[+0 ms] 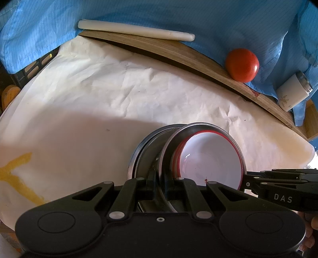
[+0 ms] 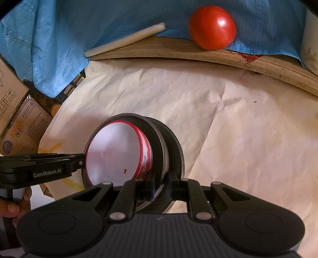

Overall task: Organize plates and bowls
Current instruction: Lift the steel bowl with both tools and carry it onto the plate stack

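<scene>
A stack of steel plates (image 1: 151, 150) with a white red-rimmed bowl (image 1: 210, 158) nested on top is held on edge above the paper-covered table (image 1: 99, 95). My left gripper (image 1: 159, 184) is shut on the stack's rim from one side. My right gripper (image 2: 161, 186) is shut on the opposite rim; the steel plates (image 2: 171, 146) and the bowl (image 2: 117, 152) show in its view. Each gripper also shows in the other's view, the right gripper (image 1: 246, 180) at the bowl's right edge and the left gripper (image 2: 82, 160) at its left. A small red smear lies inside the bowl.
A red tomato (image 1: 242, 64) rests at the wooden board's edge (image 1: 178, 53) on blue cloth (image 1: 178, 15). A white rod (image 1: 135, 29) lies at the back. A white cup (image 1: 294, 89) lies at the right. Cardboard boxes (image 2: 21, 123) stand off the table's left.
</scene>
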The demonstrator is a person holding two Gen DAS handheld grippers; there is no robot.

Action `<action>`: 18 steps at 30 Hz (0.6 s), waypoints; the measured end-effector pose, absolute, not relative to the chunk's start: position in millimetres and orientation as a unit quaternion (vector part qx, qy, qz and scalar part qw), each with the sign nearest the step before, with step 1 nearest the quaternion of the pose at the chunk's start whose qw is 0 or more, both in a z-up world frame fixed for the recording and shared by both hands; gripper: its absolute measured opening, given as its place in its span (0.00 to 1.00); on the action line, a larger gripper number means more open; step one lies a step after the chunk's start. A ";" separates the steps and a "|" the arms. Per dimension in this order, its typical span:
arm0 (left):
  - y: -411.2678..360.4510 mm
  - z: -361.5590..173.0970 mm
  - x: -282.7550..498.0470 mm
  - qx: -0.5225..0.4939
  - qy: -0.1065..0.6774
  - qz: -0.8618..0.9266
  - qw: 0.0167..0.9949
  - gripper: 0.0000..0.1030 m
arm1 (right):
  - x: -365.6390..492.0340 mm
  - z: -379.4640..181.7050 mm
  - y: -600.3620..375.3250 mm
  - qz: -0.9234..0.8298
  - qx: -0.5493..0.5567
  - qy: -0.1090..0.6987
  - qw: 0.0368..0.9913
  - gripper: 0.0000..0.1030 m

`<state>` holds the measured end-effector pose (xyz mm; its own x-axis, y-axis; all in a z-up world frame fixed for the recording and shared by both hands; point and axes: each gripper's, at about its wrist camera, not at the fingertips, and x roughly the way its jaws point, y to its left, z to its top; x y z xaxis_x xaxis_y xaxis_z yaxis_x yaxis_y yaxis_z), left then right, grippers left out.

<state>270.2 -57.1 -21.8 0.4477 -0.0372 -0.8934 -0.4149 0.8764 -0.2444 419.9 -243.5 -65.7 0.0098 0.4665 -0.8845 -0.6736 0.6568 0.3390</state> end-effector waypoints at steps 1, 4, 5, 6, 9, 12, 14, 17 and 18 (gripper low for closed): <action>-57.3 -21.8 270.3 -0.220 0.513 0.115 0.822 0.06 | 420.5 -65.6 -243.9 0.405 -0.090 0.576 0.705 0.14; -57.7 -21.6 271.1 -0.221 0.513 0.115 0.821 0.06 | 420.5 -66.0 -243.5 0.404 -0.089 0.576 0.705 0.14; -57.7 -21.5 271.3 -0.221 0.513 0.115 0.821 0.06 | 420.2 -66.1 -242.9 0.404 -0.089 0.576 0.705 0.14; -57.2 -21.7 271.2 -0.221 0.513 0.116 0.821 0.06 | 420.6 -66.6 -242.4 0.404 -0.089 0.576 0.705 0.14; -55.3 -22.3 270.3 -0.222 0.515 0.118 0.820 0.06 | 420.9 -67.6 -241.4 0.406 -0.088 0.575 0.705 0.14; -54.4 -22.0 270.3 -0.223 0.516 0.119 0.819 0.06 | 421.0 -68.1 -240.4 0.406 -0.088 0.576 0.704 0.14; -54.6 -21.1 270.6 -0.223 0.516 0.121 0.819 0.06 | 421.2 -67.9 -239.5 0.407 -0.087 0.575 0.704 0.14; -54.3 -21.1 270.6 -0.224 0.516 0.122 0.818 0.06 | 421.2 -68.1 -238.4 0.407 -0.087 0.575 0.704 0.14; -53.9 -21.7 270.2 -0.224 0.518 0.122 0.817 0.06 | 421.2 -68.0 -238.4 0.407 -0.087 0.576 0.704 0.14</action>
